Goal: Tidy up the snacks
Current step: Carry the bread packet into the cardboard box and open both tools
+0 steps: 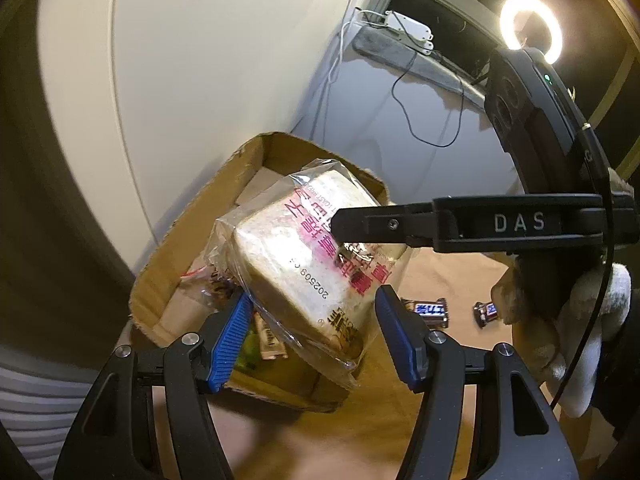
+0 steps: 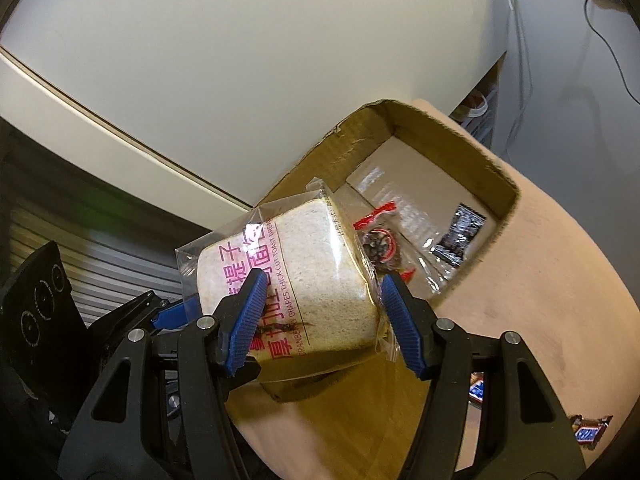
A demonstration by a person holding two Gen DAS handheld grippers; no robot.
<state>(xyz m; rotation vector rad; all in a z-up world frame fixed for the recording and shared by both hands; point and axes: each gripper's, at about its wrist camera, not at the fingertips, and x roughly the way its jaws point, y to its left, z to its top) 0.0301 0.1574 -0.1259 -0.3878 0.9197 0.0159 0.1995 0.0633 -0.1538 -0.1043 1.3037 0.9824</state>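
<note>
A clear bag of thick-cut toast (image 1: 304,256) with pink print hangs over an open cardboard box (image 1: 160,256). My left gripper (image 1: 312,332) has its blue pads pressed on the bag's two sides. In the right wrist view the same toast bag (image 2: 316,272) sits between the pads of my right gripper (image 2: 320,316), which is shut on it too. A black finger (image 1: 380,224) of the right gripper lies across the bag's top in the left wrist view. Inside the box (image 2: 460,136) lie a red-wrapped snack (image 2: 380,240) and a black packet (image 2: 460,232).
Two wrapped candy bars (image 1: 430,310) (image 1: 486,312) lie on the tan tabletop (image 2: 540,280) right of the box. A gloved hand (image 1: 580,340) holds the right gripper. A white wall stands behind the box, and a ring light (image 1: 530,24) glows at the upper right.
</note>
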